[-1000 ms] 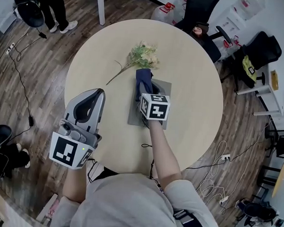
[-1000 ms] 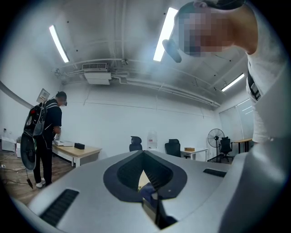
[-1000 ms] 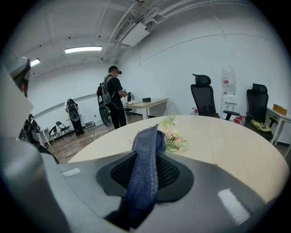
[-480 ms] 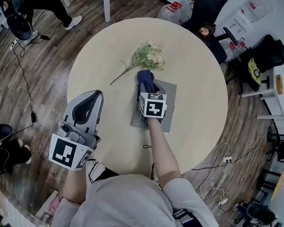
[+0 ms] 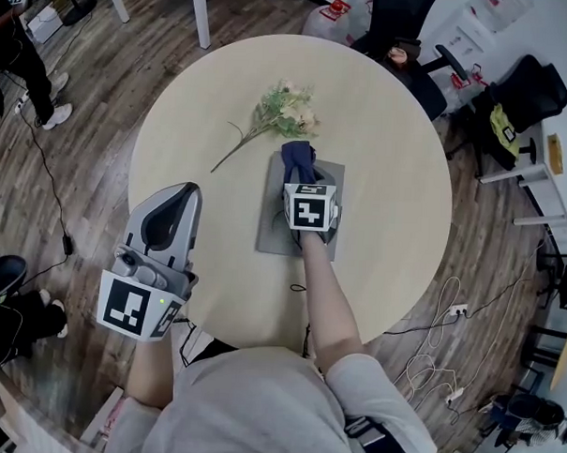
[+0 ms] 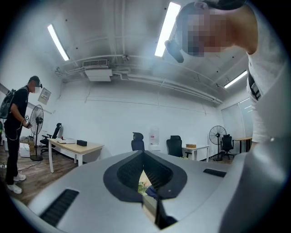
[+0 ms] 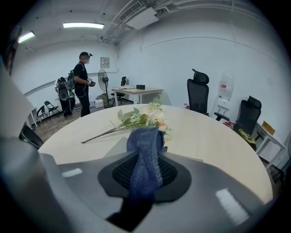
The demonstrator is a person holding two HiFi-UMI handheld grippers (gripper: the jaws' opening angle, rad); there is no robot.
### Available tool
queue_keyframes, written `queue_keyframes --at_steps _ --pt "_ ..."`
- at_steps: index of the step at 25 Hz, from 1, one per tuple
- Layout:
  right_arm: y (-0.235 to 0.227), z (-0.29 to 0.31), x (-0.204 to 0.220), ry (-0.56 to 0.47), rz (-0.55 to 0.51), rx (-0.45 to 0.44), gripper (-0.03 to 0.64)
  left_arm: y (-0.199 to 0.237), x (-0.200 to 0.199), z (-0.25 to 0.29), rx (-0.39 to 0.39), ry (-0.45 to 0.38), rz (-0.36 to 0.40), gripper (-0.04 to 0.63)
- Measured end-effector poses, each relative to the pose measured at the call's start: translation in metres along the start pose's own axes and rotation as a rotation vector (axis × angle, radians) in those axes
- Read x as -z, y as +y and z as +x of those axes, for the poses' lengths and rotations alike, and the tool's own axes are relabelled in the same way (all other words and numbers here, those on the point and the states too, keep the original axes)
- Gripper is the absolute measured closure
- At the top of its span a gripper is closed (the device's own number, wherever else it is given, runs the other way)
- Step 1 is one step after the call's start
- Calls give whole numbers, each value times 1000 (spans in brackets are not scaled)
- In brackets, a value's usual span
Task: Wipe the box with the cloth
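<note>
right gripper clamps the cloth at the box's far edge near the flowers; left gripper, jaws together, is well apart.

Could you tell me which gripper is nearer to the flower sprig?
The right. The right gripper, shut on the cloth, is over the box near the flower sprig; the left gripper is at the table's near edge.

A round pale wooden table carries a flat grey box near its middle. The right gripper sits over the box, with a dark blue cloth bunched at its tip, at the box's far edge. Just beyond lies a long-stemmed sprig of pale flowers. The left gripper hangs over the table's near-left edge, well apart from the box.
</note>
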State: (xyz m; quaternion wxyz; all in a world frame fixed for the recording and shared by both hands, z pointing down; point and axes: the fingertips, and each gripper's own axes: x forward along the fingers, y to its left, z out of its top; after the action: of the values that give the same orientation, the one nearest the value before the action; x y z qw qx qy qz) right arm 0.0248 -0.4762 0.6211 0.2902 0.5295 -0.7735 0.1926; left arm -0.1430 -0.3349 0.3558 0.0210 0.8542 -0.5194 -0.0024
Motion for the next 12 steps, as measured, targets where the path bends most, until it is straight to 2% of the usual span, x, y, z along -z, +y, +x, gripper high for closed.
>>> queue_keyframes --at_steps 12 --pt "-61 -24 17 21 48 101 538 -16 -7 5 35 -10 8 586"
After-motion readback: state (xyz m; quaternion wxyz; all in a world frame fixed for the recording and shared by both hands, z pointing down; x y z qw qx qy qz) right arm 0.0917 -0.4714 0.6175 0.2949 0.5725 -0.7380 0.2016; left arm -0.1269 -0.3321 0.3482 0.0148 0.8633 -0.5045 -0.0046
